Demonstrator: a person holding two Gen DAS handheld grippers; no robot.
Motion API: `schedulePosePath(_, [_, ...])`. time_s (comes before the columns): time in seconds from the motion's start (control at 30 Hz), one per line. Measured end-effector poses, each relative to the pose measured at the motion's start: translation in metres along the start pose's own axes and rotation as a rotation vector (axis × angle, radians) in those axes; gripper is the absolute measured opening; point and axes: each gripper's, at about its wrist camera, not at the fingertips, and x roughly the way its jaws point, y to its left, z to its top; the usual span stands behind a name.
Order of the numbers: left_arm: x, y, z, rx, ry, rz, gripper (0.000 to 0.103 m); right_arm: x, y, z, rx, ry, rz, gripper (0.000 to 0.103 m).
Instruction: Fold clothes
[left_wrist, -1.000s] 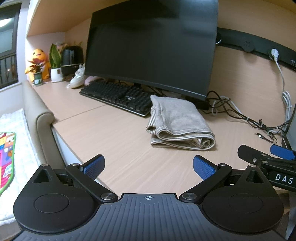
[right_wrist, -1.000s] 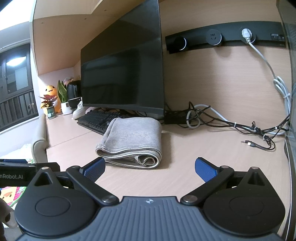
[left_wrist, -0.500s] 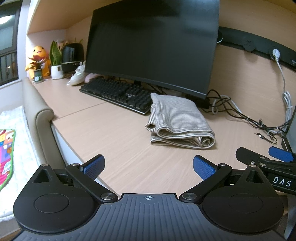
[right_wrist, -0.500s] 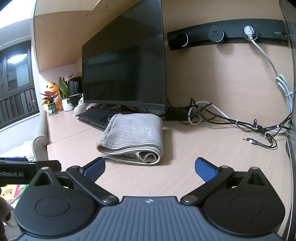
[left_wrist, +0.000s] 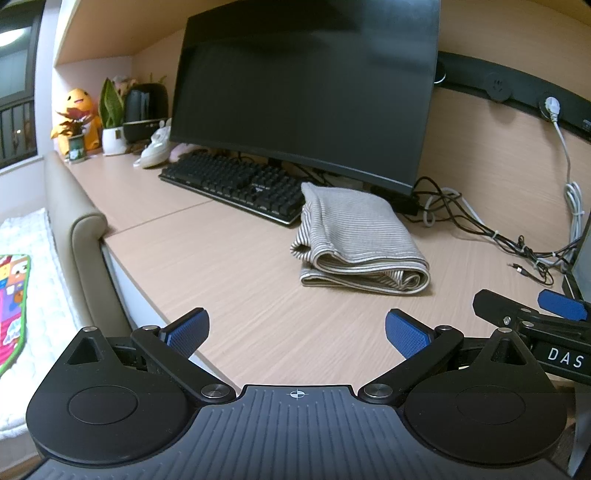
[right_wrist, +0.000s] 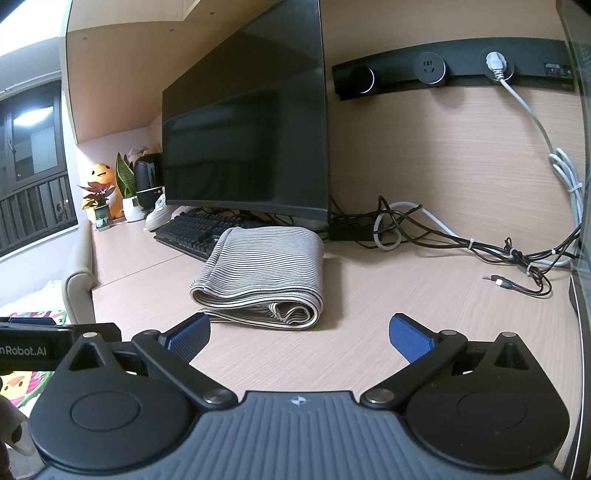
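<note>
**Q:** Where is the garment lying, and what are the two tongs doing?

**A:** The striped garment (left_wrist: 364, 242) is sitting on the desk (left_wrist: 229, 266) as a compact, layered bundle. Its far end is lying next to the keyboard (left_wrist: 236, 182), below the monitor (left_wrist: 306, 92). The left tongs (left_wrist: 295, 332) and the right tongs (right_wrist: 299, 334) are both hovering near the desk's front edge, spread wide and gripping nothing. Both are standing apart from the cloth.

**Q:** Judging by that, which step is being carried out, and how is it best done?

**A:** The folding appears to be finished, or nearly so; the bundle's layered open edges are facing the cameras. If the person is finishing up, they are best advised to keep both tongs released and clear of the cloth, so that no pad is dragging a layer loose. If a further fold is being planned, each tong should be pinching every layer at a near corner, well away from the cables (right_wrist: 443, 240) lying to the right.
</note>
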Motion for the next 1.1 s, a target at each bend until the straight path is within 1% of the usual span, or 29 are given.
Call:
schedulePosePath(0.47, [0.0013,0.0003,0.0005,-0.001,-0.007,-0.002,0.103,0.0008,0.0016,0.0001,-0.004,0.001,0.003,0.103])
schedulePosePath(0.67, [-0.0014,-0.0028,0.0002,0.016,-0.016,-0.003,0.103,0.0007,0.0021,-0.0002,-0.004,0.001,0.002,0.103])
schedulePosePath(1.1, [-0.0010,-0.0005,0.0003,-0.003,-0.014,0.014,0.103,-0.0005,0.0032,0.0000,-0.004,0.003,0.005,0.103])
